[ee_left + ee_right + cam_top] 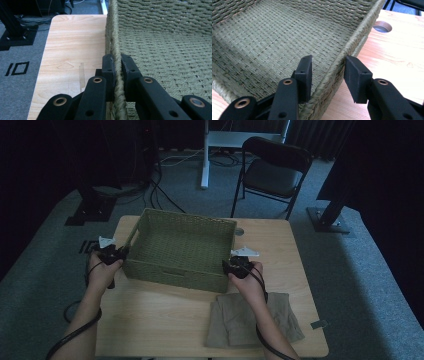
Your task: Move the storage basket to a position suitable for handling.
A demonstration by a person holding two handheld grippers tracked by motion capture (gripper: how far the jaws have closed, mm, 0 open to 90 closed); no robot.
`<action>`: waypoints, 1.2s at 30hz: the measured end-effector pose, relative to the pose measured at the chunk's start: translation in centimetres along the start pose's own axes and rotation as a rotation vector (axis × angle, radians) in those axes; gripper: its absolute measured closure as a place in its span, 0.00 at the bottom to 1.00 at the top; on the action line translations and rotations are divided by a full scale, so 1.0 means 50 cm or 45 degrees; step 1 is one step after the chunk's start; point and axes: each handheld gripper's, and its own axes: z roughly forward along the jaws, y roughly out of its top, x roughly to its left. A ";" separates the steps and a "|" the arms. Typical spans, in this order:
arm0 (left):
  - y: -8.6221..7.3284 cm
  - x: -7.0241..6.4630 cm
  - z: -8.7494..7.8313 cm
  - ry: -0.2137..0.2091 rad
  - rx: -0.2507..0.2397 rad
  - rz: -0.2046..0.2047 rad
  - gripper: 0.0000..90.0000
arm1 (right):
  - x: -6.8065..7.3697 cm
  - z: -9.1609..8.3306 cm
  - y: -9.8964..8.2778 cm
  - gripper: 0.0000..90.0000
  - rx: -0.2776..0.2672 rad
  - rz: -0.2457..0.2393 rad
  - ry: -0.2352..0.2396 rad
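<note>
Centrally on the light wooden table [165, 320], a green woven basket [180, 249] is shown, flanked by two hand-held tools. At the basket's left side wall, the left tool [121, 254] is seen clenched on the rim; in the left gripper view [117, 68] the braided edge is pinched tight between both black jaws, one inside the basket and one outside. At the opposite wall, the right tool [231, 265] is placed astride the rim: in the right gripper view [327, 68] one jaw is set inside the basket and the other outside over the table, with a gap visible between the outer pad and the weave, so the rim is straddled rather than squeezed. A folded beige garment [250, 320] is laid on the near right part of the table, just beside the basket's front corner and partly beneath the right forearm. A black folding chair [272, 172] is placed beyond the table's far edge.
</note>
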 end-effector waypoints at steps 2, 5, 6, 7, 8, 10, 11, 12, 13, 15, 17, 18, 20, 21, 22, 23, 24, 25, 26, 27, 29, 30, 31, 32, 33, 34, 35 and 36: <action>-0.002 -0.005 -0.002 -0.002 0.003 -0.006 0.93 | -0.006 0.001 0.001 0.67 0.002 0.017 0.000; -0.007 -0.012 -0.007 -0.020 -0.006 -0.009 0.93 | -0.015 0.000 0.001 0.69 -0.003 0.024 -0.012; -0.007 -0.012 -0.007 -0.020 -0.006 -0.009 0.93 | -0.015 0.000 0.001 0.69 -0.003 0.024 -0.012; -0.011 -0.017 -0.009 -0.014 -0.017 -0.010 0.93 | -0.020 0.000 0.001 0.69 -0.003 0.027 -0.014; -0.011 -0.017 -0.009 -0.014 -0.017 -0.010 0.93 | -0.020 0.000 0.001 0.69 -0.003 0.027 -0.014; -0.012 -0.023 -0.010 -0.005 -0.018 -0.007 0.93 | -0.023 0.000 0.003 0.70 0.006 0.027 -0.019; -0.012 -0.025 -0.011 -0.003 -0.015 -0.009 0.93 | -0.025 0.001 0.005 0.73 0.012 0.032 -0.024; -0.012 -0.026 -0.012 0.000 -0.011 -0.008 0.93 | -0.025 0.001 0.005 0.73 0.012 0.032 -0.024; -0.012 -0.028 -0.012 0.001 -0.011 -0.011 0.93 | -0.026 0.002 0.006 0.73 0.017 0.034 -0.022; -0.013 -0.030 -0.013 0.002 -0.012 -0.016 0.93 | -0.028 0.002 0.007 0.74 0.022 0.035 -0.029; -0.015 -0.033 -0.014 0.006 -0.015 -0.024 0.93 | -0.031 0.003 0.010 0.75 0.037 0.038 -0.032; -0.015 -0.037 -0.015 0.011 -0.014 -0.023 0.93 | -0.031 0.003 0.010 0.75 0.037 0.038 -0.032; -0.017 -0.044 -0.017 0.012 -0.008 -0.021 0.93 | -0.036 0.004 0.012 0.78 0.043 0.044 -0.040; -0.017 -0.051 -0.018 0.004 -0.006 -0.017 0.93 | -0.041 0.003 0.012 0.79 0.043 0.044 -0.050; -0.017 -0.051 -0.018 0.004 -0.006 -0.017 0.93 | -0.041 0.003 0.012 0.79 0.043 0.044 -0.050; -0.018 -0.053 -0.018 -0.004 -0.009 -0.022 0.93 | -0.048 0.002 0.011 0.79 0.041 0.055 -0.053; -0.018 -0.054 -0.017 -0.011 -0.010 -0.028 0.93 | -0.048 0.002 0.011 0.79 0.041 0.055 -0.053; -0.019 -0.057 -0.017 -0.015 -0.012 -0.039 0.93 | -0.052 0.001 0.010 0.79 0.038 0.066 -0.052; -0.019 -0.060 -0.017 -0.018 -0.013 -0.038 0.93 | -0.054 -0.001 0.009 0.80 0.038 0.074 -0.053; -0.020 -0.063 -0.017 -0.022 -0.014 -0.043 0.92 | -0.059 -0.003 0.008 0.80 0.037 0.074 -0.060; -0.020 -0.069 -0.016 -0.033 -0.010 -0.053 0.92 | -0.063 -0.005 0.006 0.80 0.035 0.082 -0.056; -0.020 -0.072 -0.016 -0.037 -0.010 -0.049 0.92 | -0.068 -0.006 0.005 0.80 0.034 0.089 -0.053; -0.020 -0.077 -0.016 -0.038 -0.006 -0.043 0.92 | -0.072 -0.008 0.004 0.80 0.034 0.094 -0.052; -0.020 -0.082 -0.015 -0.040 -0.007 -0.045 0.92 | -0.076 -0.010 0.003 0.80 0.034 0.098 -0.052; -0.019 -0.089 -0.015 -0.041 -0.001 -0.045 0.92 | -0.085 -0.015 0.000 0.81 0.039 0.099 -0.059; -0.019 -0.095 -0.016 -0.042 0.006 -0.028 0.92 | -0.085 -0.015 0.000 0.81 0.039 0.099 -0.059; -0.019 -0.104 -0.016 -0.048 0.014 -0.028 0.92 | -0.089 -0.017 -0.001 0.81 0.041 0.095 -0.067; -0.020 -0.109 -0.016 -0.057 0.011 -0.032 0.92 | -0.096 -0.021 -0.002 0.82 0.044 0.093 -0.078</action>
